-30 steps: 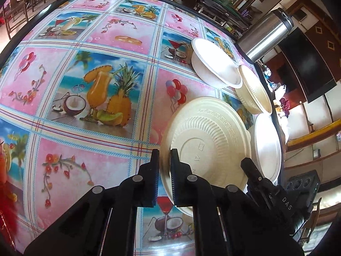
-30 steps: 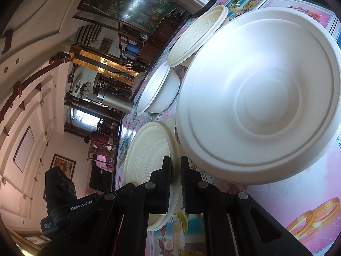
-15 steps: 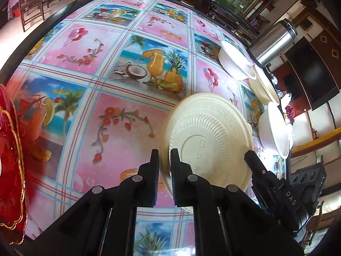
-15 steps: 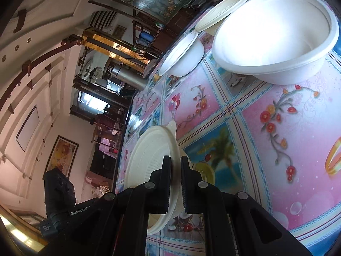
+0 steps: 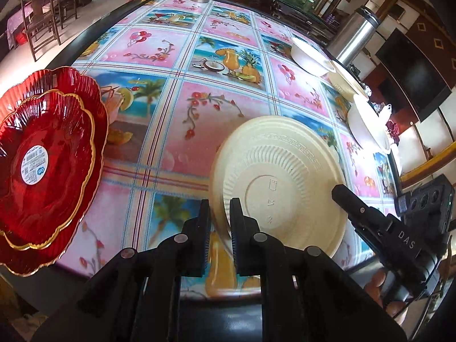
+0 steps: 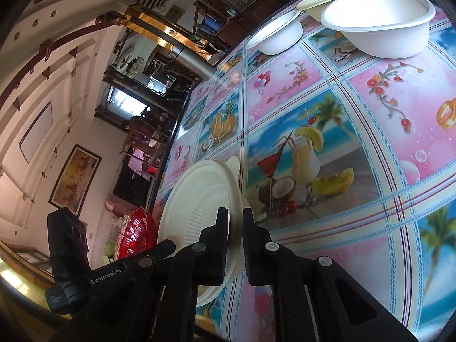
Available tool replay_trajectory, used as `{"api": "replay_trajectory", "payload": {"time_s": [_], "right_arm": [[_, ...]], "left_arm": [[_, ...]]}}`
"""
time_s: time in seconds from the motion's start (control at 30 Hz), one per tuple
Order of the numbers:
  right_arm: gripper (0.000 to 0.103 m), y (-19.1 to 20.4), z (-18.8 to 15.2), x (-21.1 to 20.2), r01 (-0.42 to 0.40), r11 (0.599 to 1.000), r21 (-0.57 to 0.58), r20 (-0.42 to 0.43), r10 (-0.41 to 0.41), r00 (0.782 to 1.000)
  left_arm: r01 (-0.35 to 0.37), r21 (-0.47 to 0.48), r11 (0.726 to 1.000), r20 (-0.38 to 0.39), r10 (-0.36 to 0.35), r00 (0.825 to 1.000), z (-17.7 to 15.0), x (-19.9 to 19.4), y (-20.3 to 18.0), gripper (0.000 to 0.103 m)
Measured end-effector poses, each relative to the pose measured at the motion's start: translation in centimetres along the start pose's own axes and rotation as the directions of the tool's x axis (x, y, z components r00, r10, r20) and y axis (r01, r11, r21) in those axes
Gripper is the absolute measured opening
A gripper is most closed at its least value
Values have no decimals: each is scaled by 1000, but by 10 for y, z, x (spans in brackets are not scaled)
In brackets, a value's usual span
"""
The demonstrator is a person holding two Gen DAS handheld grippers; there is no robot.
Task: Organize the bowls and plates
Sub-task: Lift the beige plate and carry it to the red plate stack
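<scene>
Two hand-held grippers, left [image 5: 219,216] and right [image 6: 235,225], pinching cream plate [image 5: 282,182], red plates [image 5: 48,165] stacked left, bowls [image 6: 379,28] far

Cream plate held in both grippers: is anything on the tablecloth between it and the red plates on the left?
Nothing visible. The cream plate is clamped by the left gripper and right gripper; only bare tablecloth lies between it and the red plates. The white bowls sit on the far right.

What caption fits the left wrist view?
Both grippers' jaws clamp a cream plate above the tablecloth, red plates at left.
</scene>
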State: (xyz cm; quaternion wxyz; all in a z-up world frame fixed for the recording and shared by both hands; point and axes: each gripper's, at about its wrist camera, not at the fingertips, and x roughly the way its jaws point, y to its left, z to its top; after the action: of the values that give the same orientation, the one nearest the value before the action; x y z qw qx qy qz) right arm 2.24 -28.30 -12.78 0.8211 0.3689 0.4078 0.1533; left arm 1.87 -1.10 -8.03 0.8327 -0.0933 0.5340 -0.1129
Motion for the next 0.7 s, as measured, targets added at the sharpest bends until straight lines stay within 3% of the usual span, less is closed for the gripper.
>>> {"api": "replay_trajectory", "payload": {"time_s": [0.27, 0.43, 0.7], "right_arm": [[10, 18, -32, -26, 39, 998, -40, -37, -40, 999], [9, 53, -38, -35, 5, 996, -87, -30, -7, 1000], [9, 124, -36, 6, -58, 984, -166, -101, 41, 994]], "left_arm": [[10, 26, 1000, 59, -12, 998, -26, -38, 9, 11], [10, -1, 1000, 126, -9, 992, -25, -78, 32, 12], [-48, -111, 993, 197, 69, 978, -17, -116, 90, 12]]}}
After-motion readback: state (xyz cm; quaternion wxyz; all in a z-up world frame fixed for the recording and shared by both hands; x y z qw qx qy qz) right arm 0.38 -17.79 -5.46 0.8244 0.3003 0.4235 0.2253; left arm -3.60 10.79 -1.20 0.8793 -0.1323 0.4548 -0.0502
